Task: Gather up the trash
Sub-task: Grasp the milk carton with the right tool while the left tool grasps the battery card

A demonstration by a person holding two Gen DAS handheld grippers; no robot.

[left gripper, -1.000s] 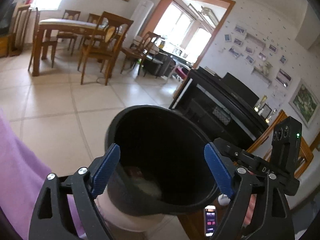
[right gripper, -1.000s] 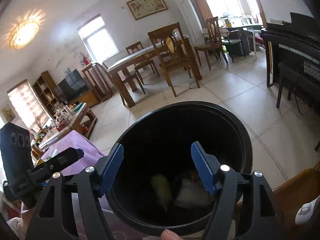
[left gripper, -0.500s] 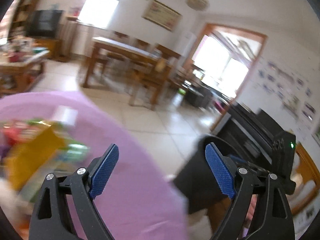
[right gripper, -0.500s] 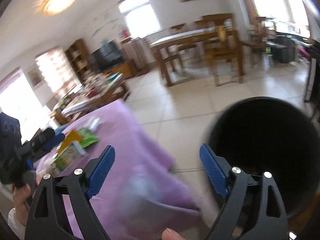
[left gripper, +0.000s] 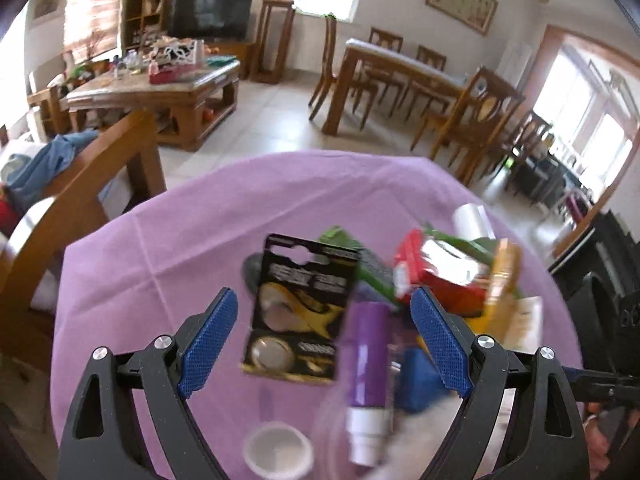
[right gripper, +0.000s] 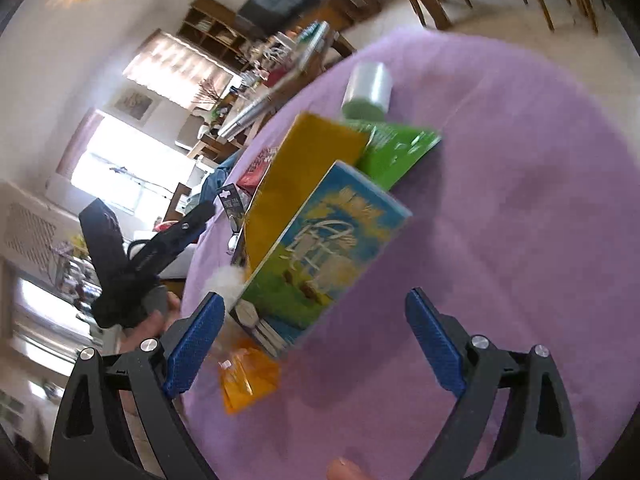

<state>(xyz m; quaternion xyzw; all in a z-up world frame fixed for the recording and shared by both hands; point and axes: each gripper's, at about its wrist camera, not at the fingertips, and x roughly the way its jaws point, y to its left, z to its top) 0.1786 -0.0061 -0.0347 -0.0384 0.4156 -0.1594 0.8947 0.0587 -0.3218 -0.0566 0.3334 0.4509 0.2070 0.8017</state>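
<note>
Both tools spread wide and empty: left gripper [left gripper: 324,342] over the near edge of the trash pile on the purple tablecloth [left gripper: 180,232], right gripper [right gripper: 316,344] just short of the blue-and-green printed carton [right gripper: 320,248]. Carton looks light, stiff and slick, so pinch its narrow faces. Behind the carton: a yellow paper bag [right gripper: 296,172], then a green packet [right gripper: 396,150], both likely flimsy; farthest, a white plastic roll [right gripper: 368,90].
</note>
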